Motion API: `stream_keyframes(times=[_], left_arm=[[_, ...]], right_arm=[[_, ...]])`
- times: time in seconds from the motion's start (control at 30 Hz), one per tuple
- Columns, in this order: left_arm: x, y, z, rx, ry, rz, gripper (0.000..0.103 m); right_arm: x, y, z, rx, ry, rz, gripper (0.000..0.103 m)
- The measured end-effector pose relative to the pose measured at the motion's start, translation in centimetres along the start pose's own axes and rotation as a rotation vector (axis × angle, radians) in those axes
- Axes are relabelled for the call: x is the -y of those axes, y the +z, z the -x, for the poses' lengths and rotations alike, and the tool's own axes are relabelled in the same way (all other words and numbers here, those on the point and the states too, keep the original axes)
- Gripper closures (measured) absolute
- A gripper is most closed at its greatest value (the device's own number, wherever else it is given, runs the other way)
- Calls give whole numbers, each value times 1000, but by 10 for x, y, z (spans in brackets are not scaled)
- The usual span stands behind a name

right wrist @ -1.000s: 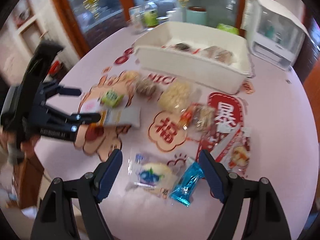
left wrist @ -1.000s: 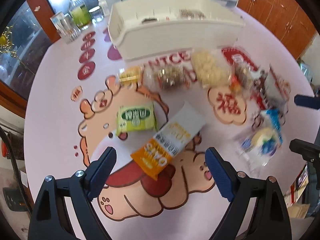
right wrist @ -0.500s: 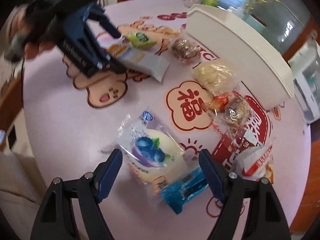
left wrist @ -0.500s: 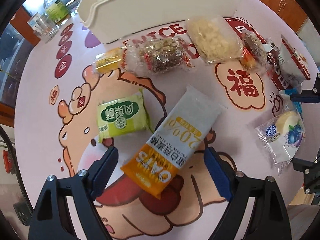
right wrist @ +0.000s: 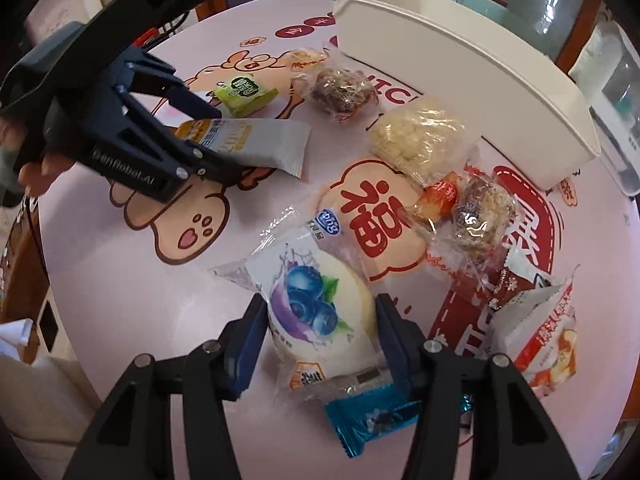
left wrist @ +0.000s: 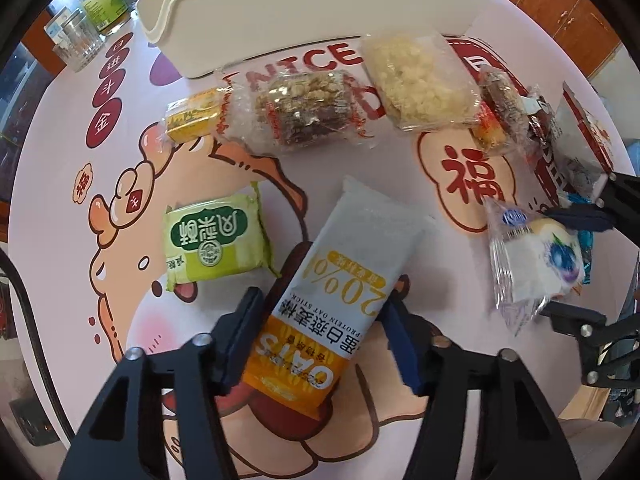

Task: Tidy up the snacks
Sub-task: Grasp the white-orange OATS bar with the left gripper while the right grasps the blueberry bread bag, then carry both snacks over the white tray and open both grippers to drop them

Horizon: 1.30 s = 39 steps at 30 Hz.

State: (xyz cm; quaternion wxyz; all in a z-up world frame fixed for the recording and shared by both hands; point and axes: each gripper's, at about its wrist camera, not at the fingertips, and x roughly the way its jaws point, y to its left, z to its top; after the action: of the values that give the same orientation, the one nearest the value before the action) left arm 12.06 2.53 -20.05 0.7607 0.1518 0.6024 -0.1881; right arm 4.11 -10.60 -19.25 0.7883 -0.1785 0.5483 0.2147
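Note:
My left gripper (left wrist: pixel 322 338) has its jaws closed in on both long edges of the orange and grey oat stick pack (left wrist: pixel 340 292), which lies on the table; it also shows in the right wrist view (right wrist: pixel 244 142). My right gripper (right wrist: pixel 320 342) has its jaws against both sides of the blueberry cake pack (right wrist: pixel 316 308), seen too in the left wrist view (left wrist: pixel 536 260). A white bin (left wrist: pixel 312 12) stands at the back.
A green pastry pack (left wrist: pixel 214 236), a yellow candy (left wrist: pixel 196 118), a nut cake (left wrist: pixel 304 108), a pale puffed cake (left wrist: pixel 416 80), several small snacks (right wrist: pixel 476 212), a blue bar (right wrist: pixel 372 416) and a red-white pack (right wrist: pixel 544 344) lie on the pink table (left wrist: pixel 52 168). Jars (left wrist: pixel 76 40) stand far left.
Both grippers came down and forward onto their packs. The left jaws narrowed onto the oat stick; the right jaws narrowed onto the blueberry cake.

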Motion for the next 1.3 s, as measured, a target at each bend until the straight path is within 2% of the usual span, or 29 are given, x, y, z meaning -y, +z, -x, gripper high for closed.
stream_keyframes(times=[0.1,0.2,0.4,0.57,0.73,0.83,1.03,1.3], left_arm=[[7,2,1,-3,0,-4,64],[14,0,2,0,-6,22,66],[11,-23,11,19,-34,123,67],[9,-40,34,54,-88,214,67],[14,-43,70,113,-84,247,67],[16,-29,94,157,-61,238,67],[9,11,153,305,-17,206,67],[-10,98,216,464,68,200,66]], right_arm=[[1,3,-6,-14,2,-28,42],[4,6,-7,-6,19,-72,47],[13,5,5,34,95,-201,53],[11,4,31,99,98,-282,53],[10,15,67,184,51,-346,53],[19,26,89,233,23,-405,53],[41,59,124,307,-36,-499,53],[78,120,179,501,-74,-595,53]])
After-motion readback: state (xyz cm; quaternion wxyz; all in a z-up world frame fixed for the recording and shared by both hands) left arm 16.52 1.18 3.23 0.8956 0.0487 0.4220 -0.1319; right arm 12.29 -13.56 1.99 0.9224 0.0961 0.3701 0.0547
